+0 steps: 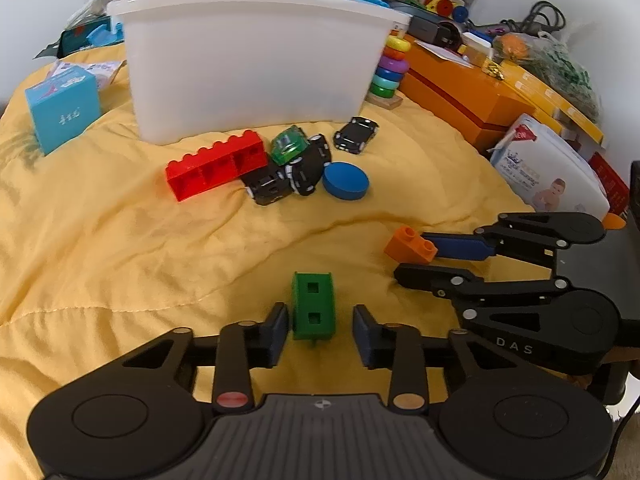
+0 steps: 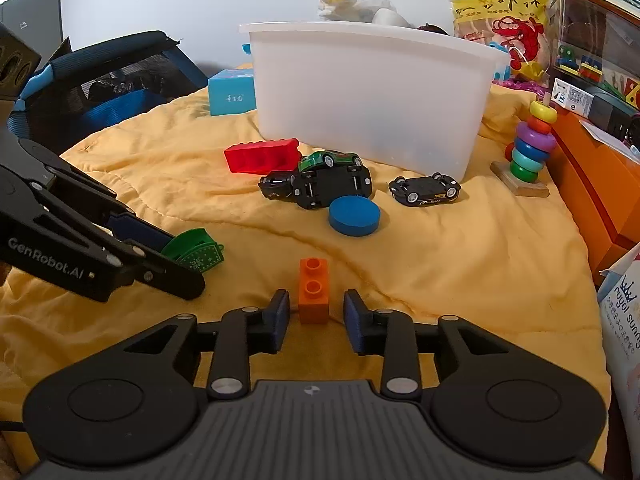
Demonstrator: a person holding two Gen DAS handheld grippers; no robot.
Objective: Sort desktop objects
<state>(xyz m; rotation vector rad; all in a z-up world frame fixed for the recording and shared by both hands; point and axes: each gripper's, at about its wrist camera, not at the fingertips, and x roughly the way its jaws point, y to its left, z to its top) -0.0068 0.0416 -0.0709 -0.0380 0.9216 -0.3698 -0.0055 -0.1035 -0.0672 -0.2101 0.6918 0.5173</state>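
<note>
Nearest the left wrist lens, left gripper [image 1: 320, 332] with jaws spread, a green toy piece [image 1: 313, 306] lying between the pads on the yellow quilt [image 1: 120, 240], close to the left-hand pad [image 1: 276, 330] but with a sliver of cloth showing on each side, so not clamped. Same gripper seen side-on from the right wrist, its near finger covering much of the green piece there. Right gripper [image 2: 312, 320] likewise open, an orange brick [image 2: 313, 291] standing studs-up between its blue pads [image 2: 354, 322], clear gaps on both sides; from the left wrist view, that brick sitting at the tip of the upper finger, contact hard to judge. Farther back on the quilt, a red long brick [image 1: 216, 170] lying on its side, touching a heap of toy cars: a green car [image 1: 289, 144] on top, two black cars [image 2: 320, 186] beneath, at least one belly-up, outlines merging so that the split between them stays uncertain. Just beside the heap, a blue disc [image 1: 346, 181]; a further black car [image 2: 425, 190] overturned and apart to the right. Behind all these, a white tub [image 1: 256, 60], its inside hidden by the frosted wall. Left of the tub, a light blue box [image 1: 64, 114]; right of it, a ring stacker [image 2: 532, 148]. Clutter along the rear and right edges partly cropped and blurred.
</note>
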